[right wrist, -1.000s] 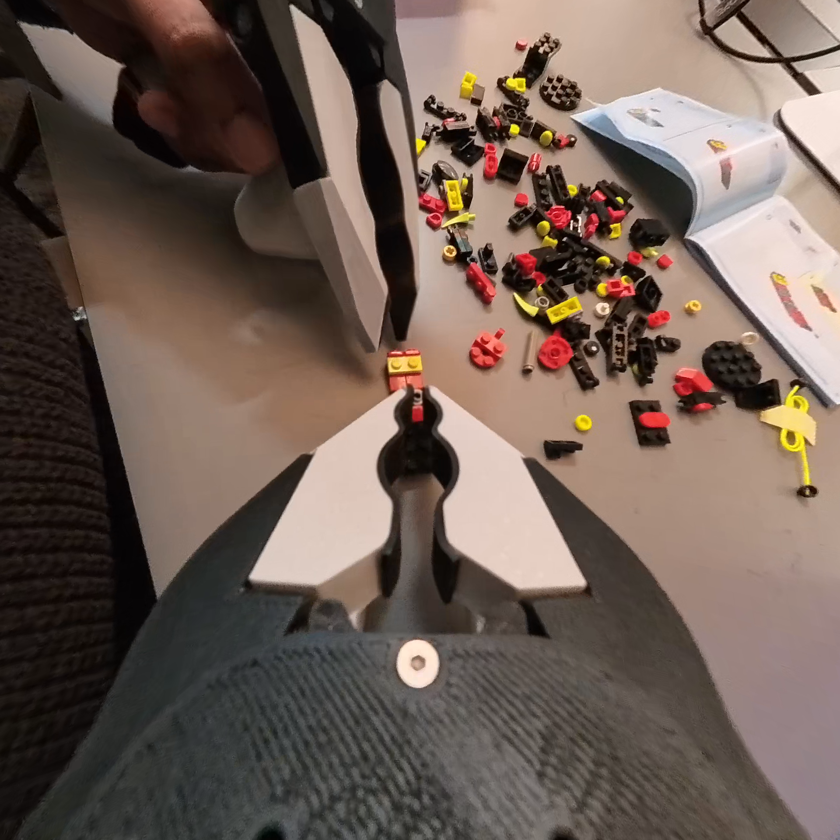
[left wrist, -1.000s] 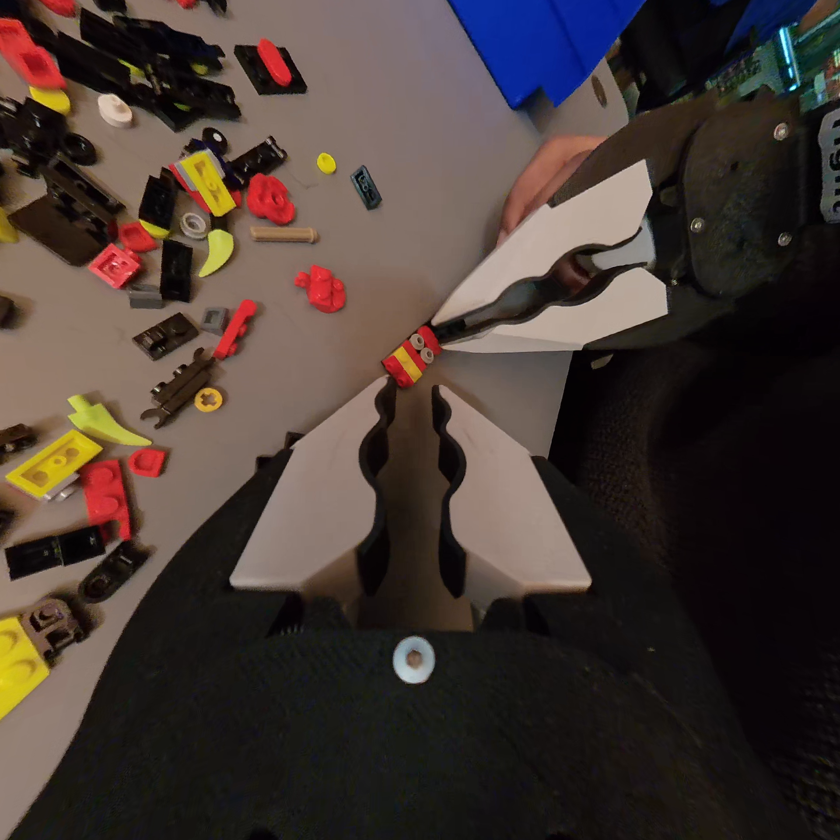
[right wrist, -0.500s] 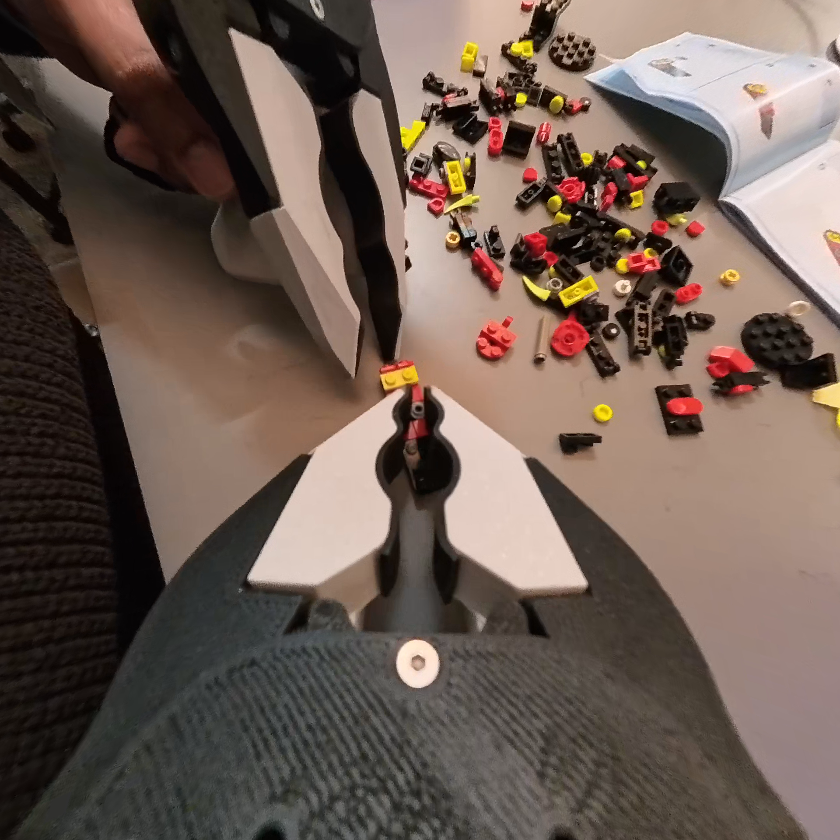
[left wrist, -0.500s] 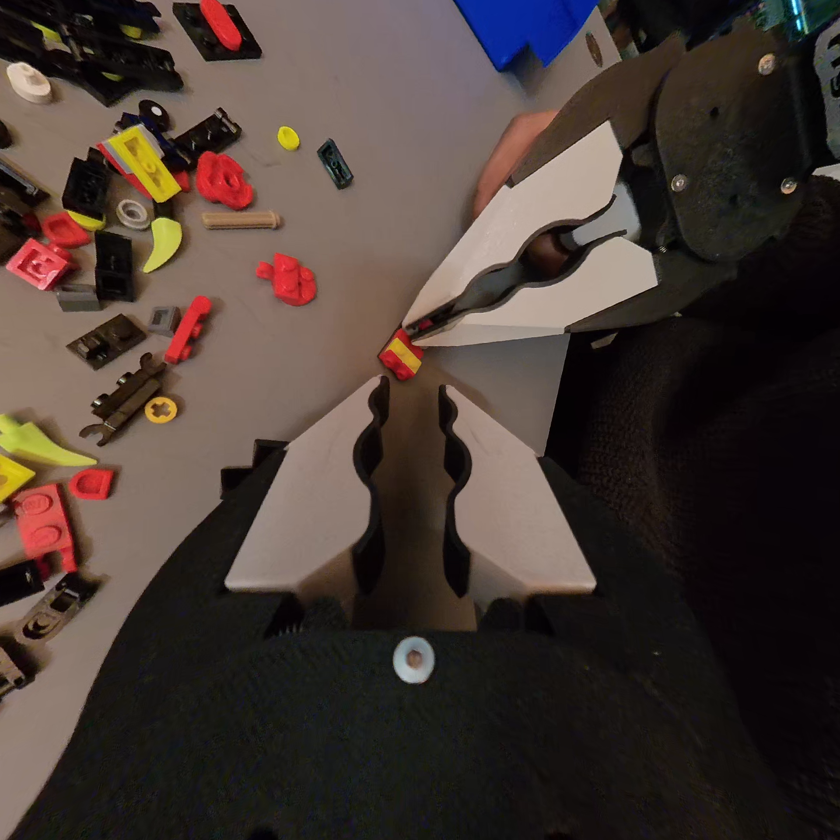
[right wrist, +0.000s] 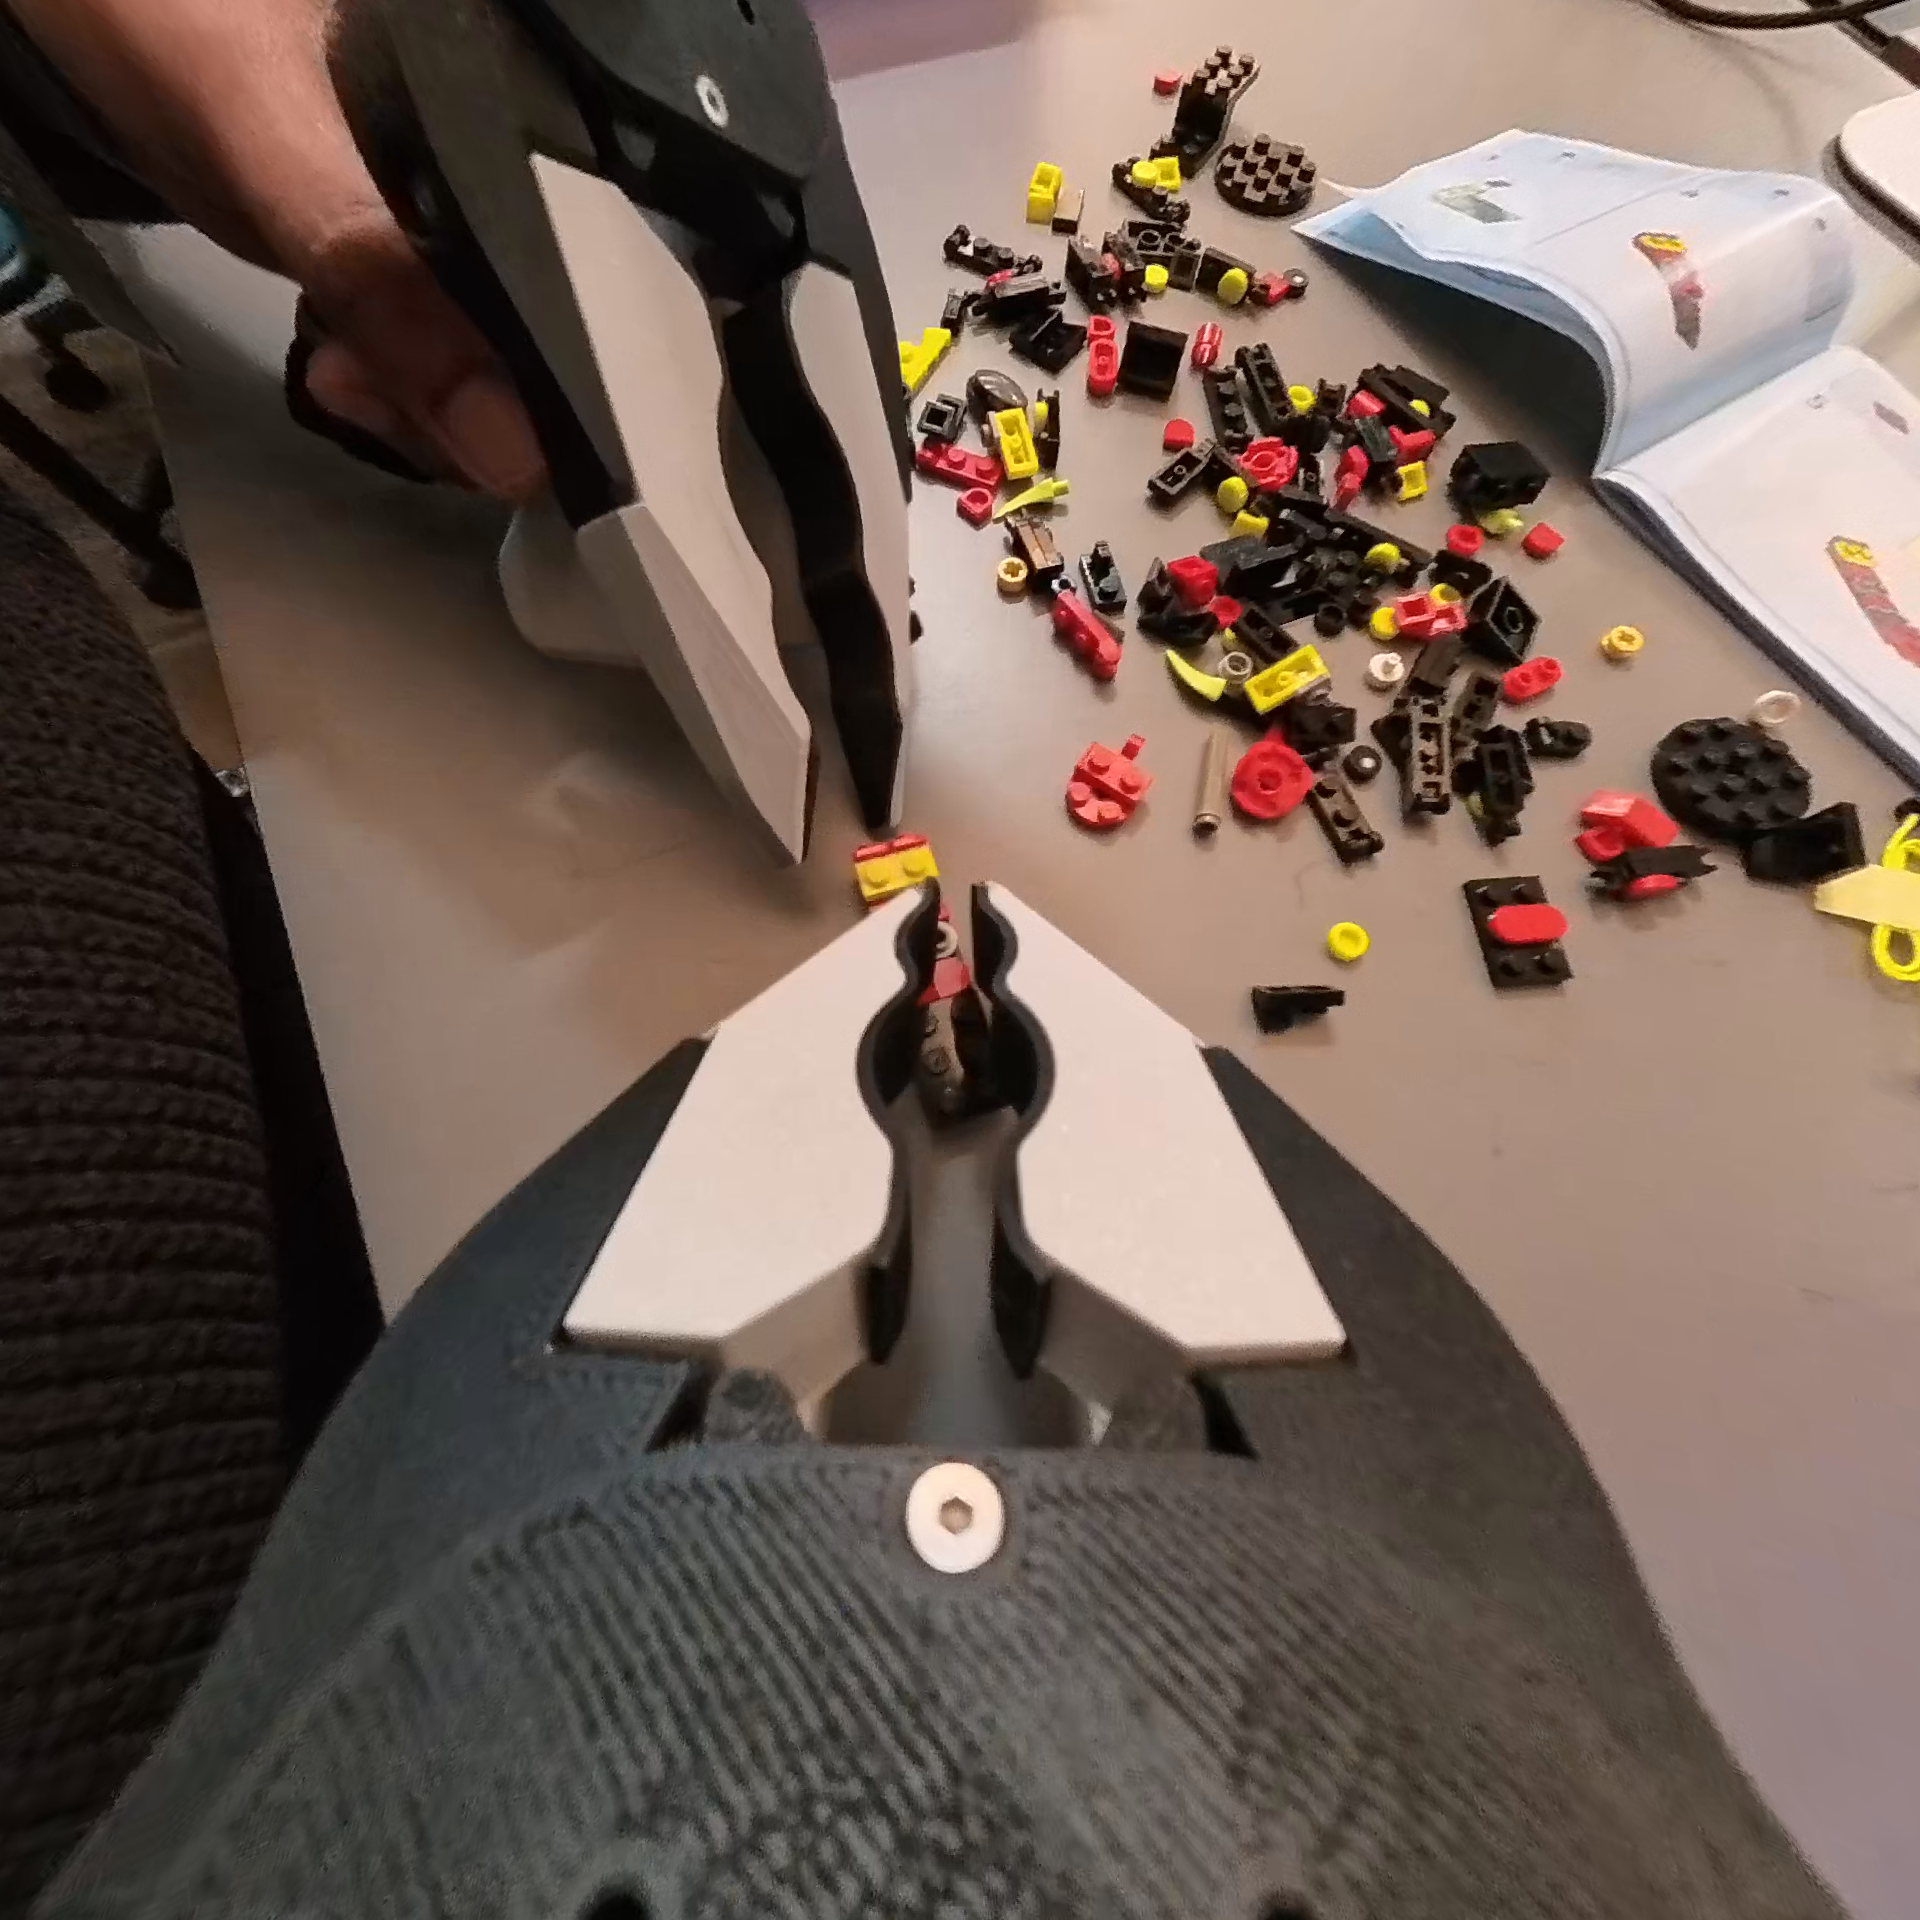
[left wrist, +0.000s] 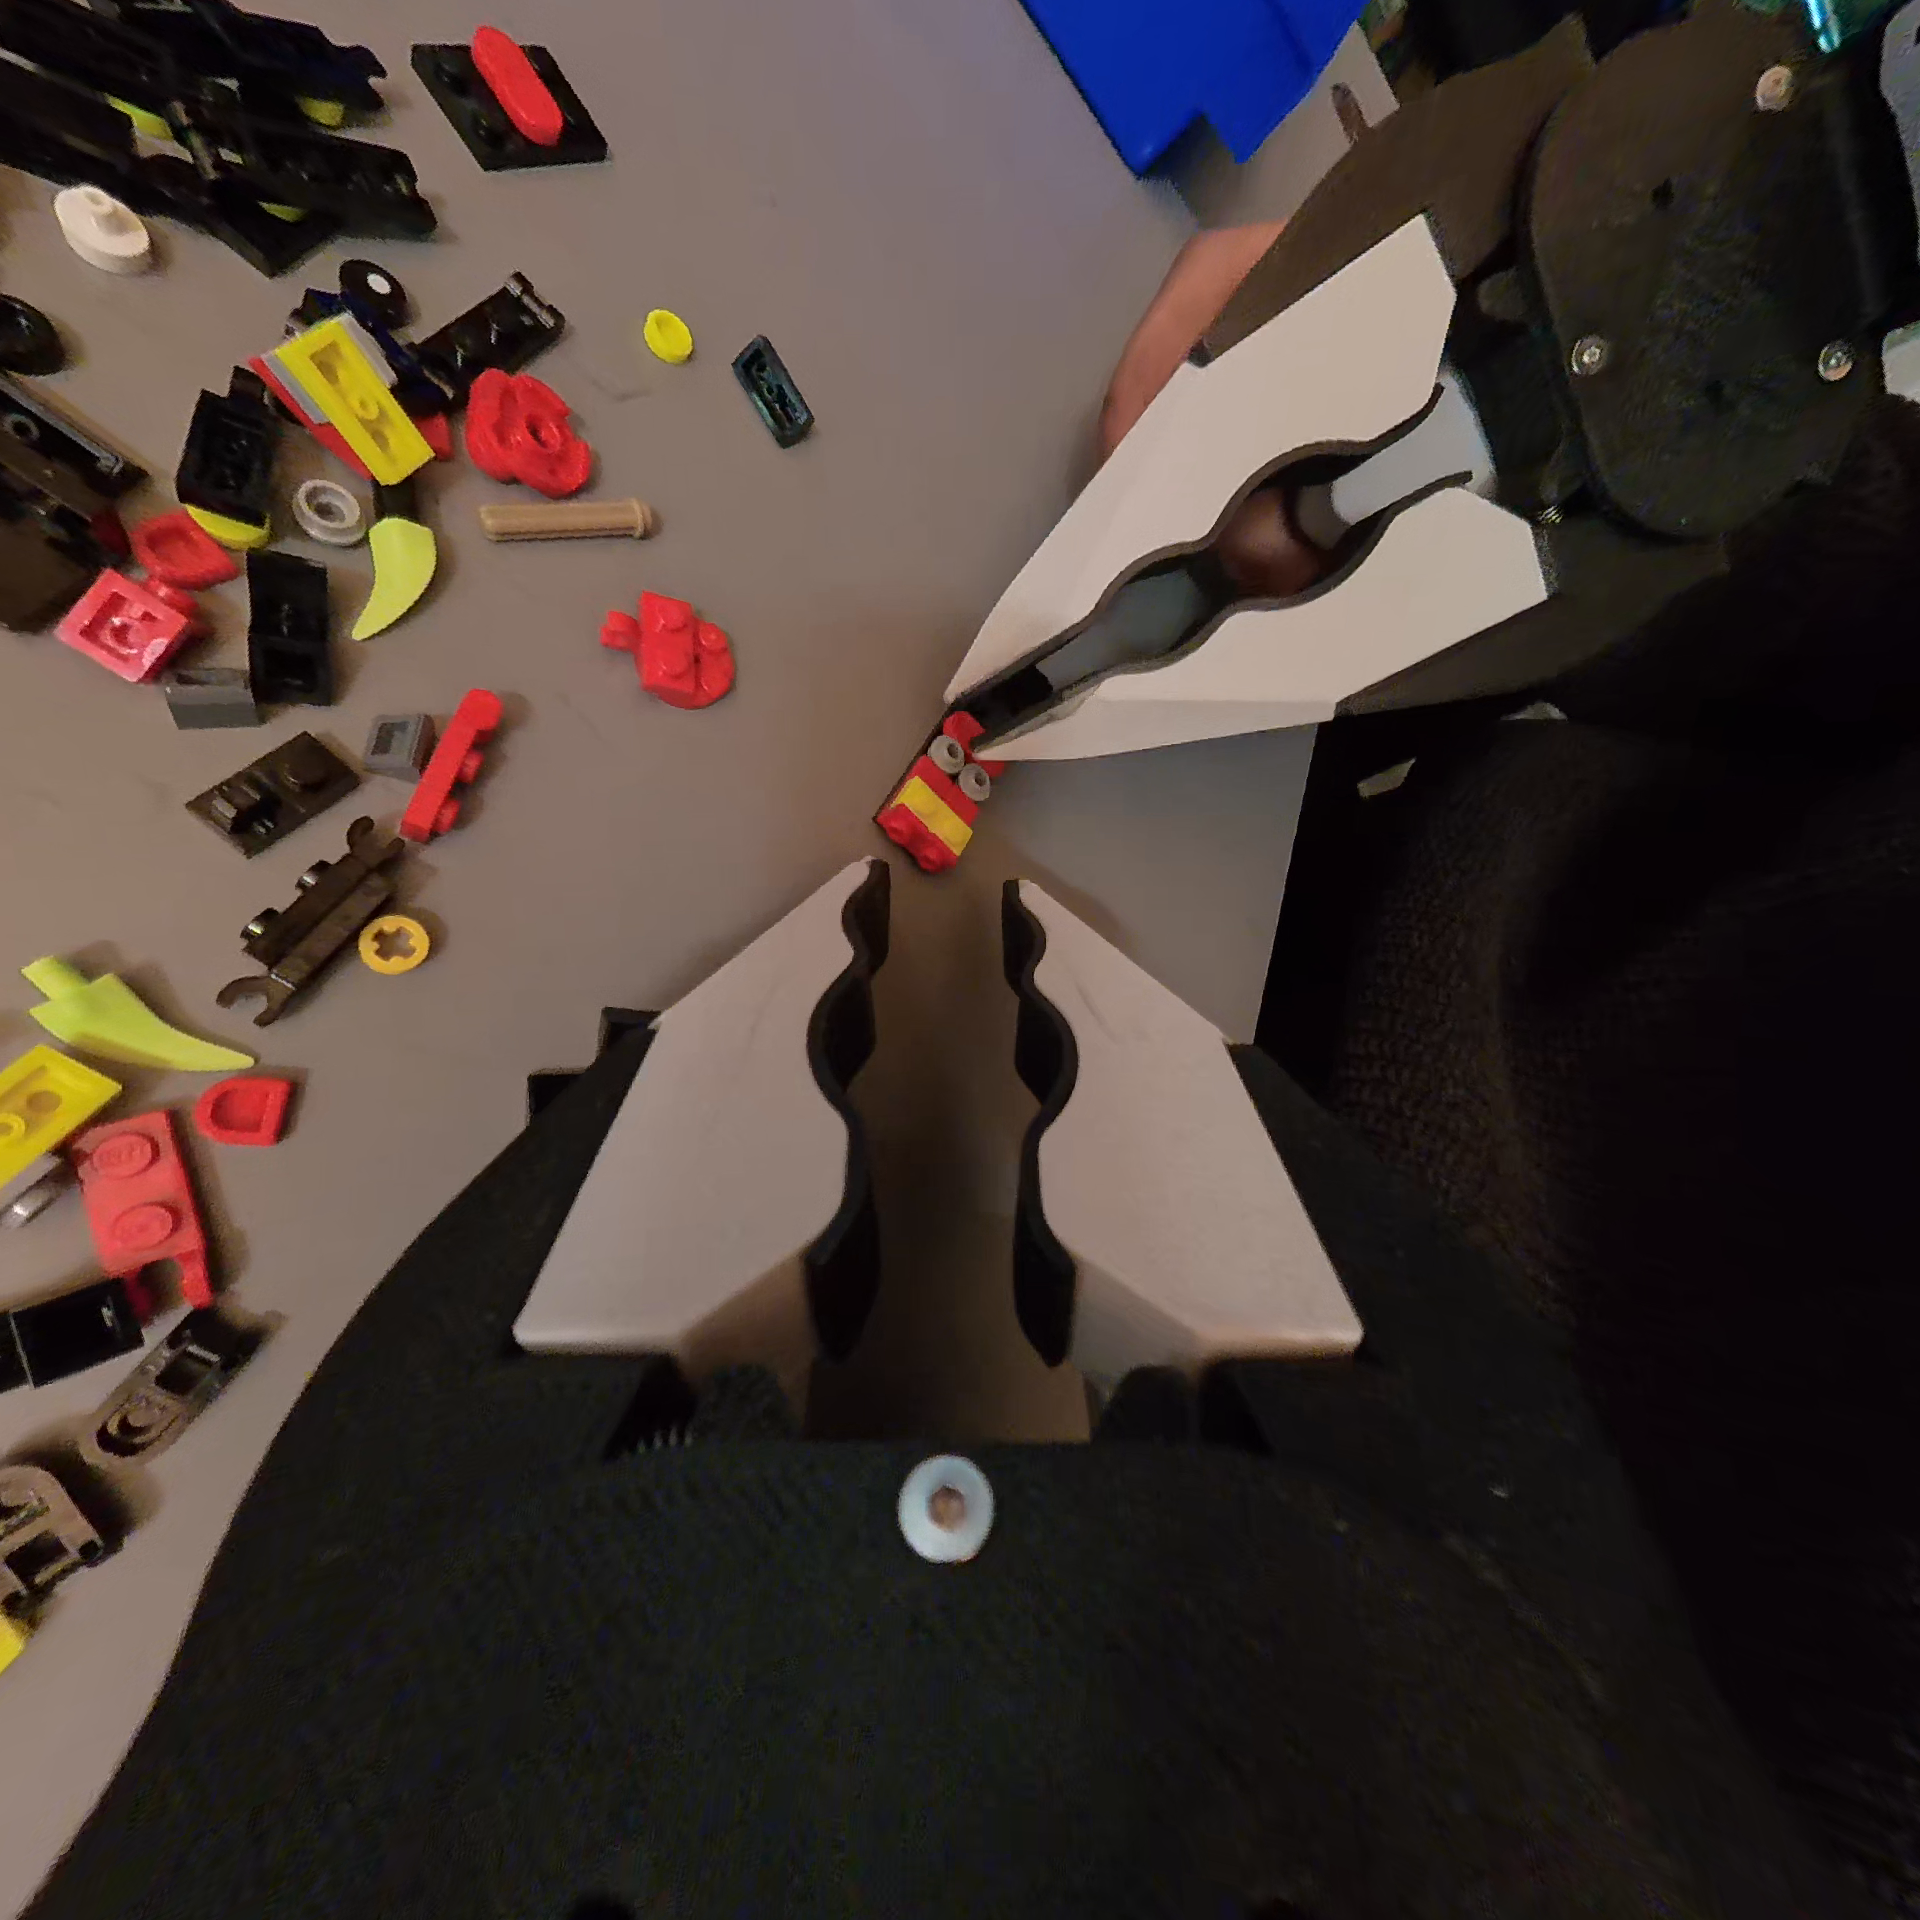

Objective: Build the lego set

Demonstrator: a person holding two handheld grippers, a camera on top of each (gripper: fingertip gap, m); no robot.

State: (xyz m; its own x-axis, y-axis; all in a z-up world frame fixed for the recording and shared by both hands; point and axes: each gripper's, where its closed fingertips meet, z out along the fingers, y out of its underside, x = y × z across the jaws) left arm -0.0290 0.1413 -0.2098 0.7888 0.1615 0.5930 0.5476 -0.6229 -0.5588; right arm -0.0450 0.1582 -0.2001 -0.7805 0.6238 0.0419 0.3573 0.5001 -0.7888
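Note:
A small red and yellow lego assembly [left wrist: 932, 805] with two grey studs sits just above the grey table [left wrist: 831, 208], near its front edge. My right gripper [right wrist: 952, 899] is shut on it. The rest of the assembly [right wrist: 943, 971] runs back between its fingers, and the yellow end [right wrist: 894, 868] sticks out past the tips. In the left wrist view the right gripper [left wrist: 968, 727] comes in from the upper right. My left gripper [left wrist: 945, 878] is open and empty, its tips right next to the yellow end. In the right wrist view it [right wrist: 836, 826] points down from the upper left.
Loose black, red and yellow pieces [right wrist: 1299, 540] lie scattered over the table; they also show in the left wrist view [left wrist: 312, 468]. An open instruction booklet [right wrist: 1683, 343] lies at the far right. A blue bin [left wrist: 1174, 62] stands at the back. A hand [right wrist: 405, 343] holds the left gripper. Left and right tips are no more than a few centimetres apart.
The left gripper has stayed open next to the assembly. The right gripper has kept hold of the assembly and shifted it slightly. Its fingertips now stand a little farther apart.

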